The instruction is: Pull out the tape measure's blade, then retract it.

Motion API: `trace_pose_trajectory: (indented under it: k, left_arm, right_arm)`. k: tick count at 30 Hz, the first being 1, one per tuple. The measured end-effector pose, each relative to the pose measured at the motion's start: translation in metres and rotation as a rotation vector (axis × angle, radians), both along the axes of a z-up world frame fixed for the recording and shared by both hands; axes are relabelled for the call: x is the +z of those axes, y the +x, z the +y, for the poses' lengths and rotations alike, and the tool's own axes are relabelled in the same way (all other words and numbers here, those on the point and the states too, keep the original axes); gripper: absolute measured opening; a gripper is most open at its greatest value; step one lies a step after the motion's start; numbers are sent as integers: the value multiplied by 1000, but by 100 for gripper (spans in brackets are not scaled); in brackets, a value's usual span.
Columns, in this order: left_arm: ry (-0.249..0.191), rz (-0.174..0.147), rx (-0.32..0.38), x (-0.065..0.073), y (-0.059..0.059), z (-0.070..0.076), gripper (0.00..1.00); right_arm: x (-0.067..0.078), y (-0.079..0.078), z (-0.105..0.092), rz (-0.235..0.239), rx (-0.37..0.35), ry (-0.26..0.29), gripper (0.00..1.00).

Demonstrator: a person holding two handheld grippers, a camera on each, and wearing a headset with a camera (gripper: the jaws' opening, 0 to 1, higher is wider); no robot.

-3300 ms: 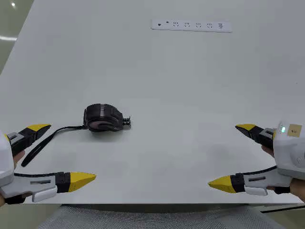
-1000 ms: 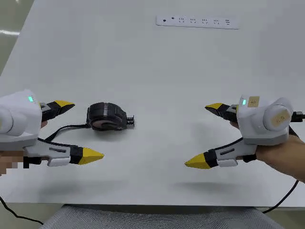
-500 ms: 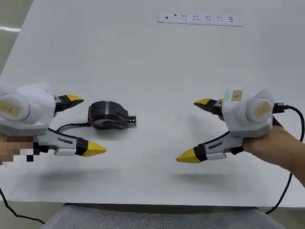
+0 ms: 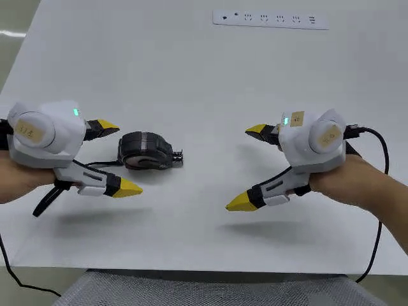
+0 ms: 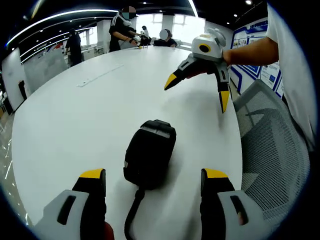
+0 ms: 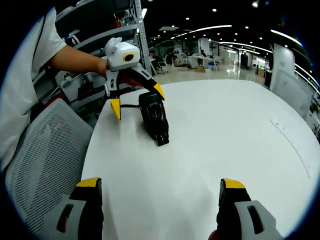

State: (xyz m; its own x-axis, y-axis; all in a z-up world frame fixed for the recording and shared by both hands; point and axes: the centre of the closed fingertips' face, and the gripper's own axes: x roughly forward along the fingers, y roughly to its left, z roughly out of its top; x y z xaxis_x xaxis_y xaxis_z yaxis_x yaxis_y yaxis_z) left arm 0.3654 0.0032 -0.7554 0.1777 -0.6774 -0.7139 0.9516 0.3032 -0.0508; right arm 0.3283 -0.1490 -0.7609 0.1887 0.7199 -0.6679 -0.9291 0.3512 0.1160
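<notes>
A black tape measure (image 4: 145, 151) lies on the white table (image 4: 191, 76), its blade tip (image 4: 178, 156) pointing right and barely out of the case. A black wrist cord (image 4: 43, 199) trails off its left end. My left gripper (image 4: 120, 156) is open just left of the case, one yellow tip on either side of its rear end, not touching it. In the left gripper view the tape measure (image 5: 150, 152) sits between and just ahead of the left gripper (image 5: 154, 175). My right gripper (image 4: 245, 167) is open over bare table to the right. From the right gripper (image 6: 160, 183), the tape measure (image 6: 154, 116) is farther off.
A white power strip (image 4: 271, 19) lies at the table's far edge. A grey mesh chair (image 4: 191, 290) stands at the near edge. People (image 5: 125, 30) are at the table's far end in the left gripper view.
Both grippers have moved inward and up from the near table edge. The left one has closed in on the tape measure's rear. The tape measure has stayed put.
</notes>
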Motion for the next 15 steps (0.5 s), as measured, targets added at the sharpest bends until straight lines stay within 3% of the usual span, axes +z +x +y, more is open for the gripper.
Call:
trace_pose_trajectory:
  k: [11, 15]
  left_arm:
    - [80, -49, -79, -11, 9, 3, 46]
    - [92, -55, -96, -12, 10, 2, 40]
  right_arm:
    - [-1, 4, 7, -2, 12, 12, 95]
    - [-3, 3, 7, 2, 14, 10, 95]
